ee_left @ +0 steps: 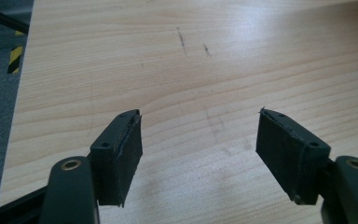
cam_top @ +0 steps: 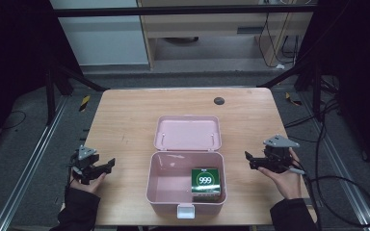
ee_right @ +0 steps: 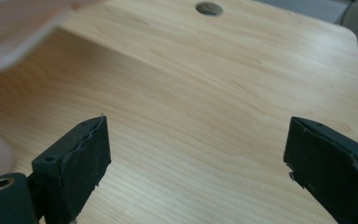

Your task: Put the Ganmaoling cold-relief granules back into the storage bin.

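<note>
Pink box (cam_top: 160, 185) sits lower centre of the high view on the wooden surface (cam_top: 120, 120), lid (cam_top: 188, 133) flipped open toward the frame top; 1 green "999" carton (cam_top: 206, 183) lies inside, in the tray's right part.

Left hand-held gripper (cam_top: 110, 165), lower left of the high view: jaws apart, nothing between them, well clear of the box. In the left gripper view (ee_left: 199, 140) both pads are spread wide over bare wood, holding nothing.

Right hand-held gripper (cam_top: 248, 159), lower right: jaws also spread, empty, near the box's right side but not touching. Right gripper view (ee_right: 196, 154) shows wide gap, bare wood.

Count: 2 grippers, 1 box, 1 carton, 1 dark round hole (cam_top: 219, 100) upper centre of the surface.
</note>
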Available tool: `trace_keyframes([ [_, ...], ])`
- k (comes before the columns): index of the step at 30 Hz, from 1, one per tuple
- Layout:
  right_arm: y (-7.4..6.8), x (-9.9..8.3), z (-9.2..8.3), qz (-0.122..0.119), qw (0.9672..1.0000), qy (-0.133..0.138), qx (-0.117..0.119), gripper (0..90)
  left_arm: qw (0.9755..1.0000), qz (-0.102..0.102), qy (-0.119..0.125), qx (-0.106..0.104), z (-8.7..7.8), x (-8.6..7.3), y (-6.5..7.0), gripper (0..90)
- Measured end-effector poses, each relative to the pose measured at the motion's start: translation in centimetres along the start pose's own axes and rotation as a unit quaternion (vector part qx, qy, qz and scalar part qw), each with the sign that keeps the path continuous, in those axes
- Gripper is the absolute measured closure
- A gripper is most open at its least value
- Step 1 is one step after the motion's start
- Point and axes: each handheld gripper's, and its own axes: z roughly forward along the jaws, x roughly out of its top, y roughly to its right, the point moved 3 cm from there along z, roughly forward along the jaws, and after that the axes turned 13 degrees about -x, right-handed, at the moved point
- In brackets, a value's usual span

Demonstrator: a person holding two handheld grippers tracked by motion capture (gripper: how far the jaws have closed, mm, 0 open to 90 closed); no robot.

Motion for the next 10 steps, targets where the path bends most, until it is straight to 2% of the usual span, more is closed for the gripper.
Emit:
trace_keyframes([
  [5, 1.0, -1.7, 1.0, 0.024, 0.9993, -0.015, -0.023, 7.9, 0.9999, 0.002, -0.012, 0.004, 0.5, -0.3, 0.0, 32.2],
  [10, 1.4, -2.8, 1.8, 0.021, 0.9984, -0.032, -0.041, 8.0, 0.9999, -0.001, -0.013, 0.008, 0.5, -0.4, -0.3, 32.7],
])
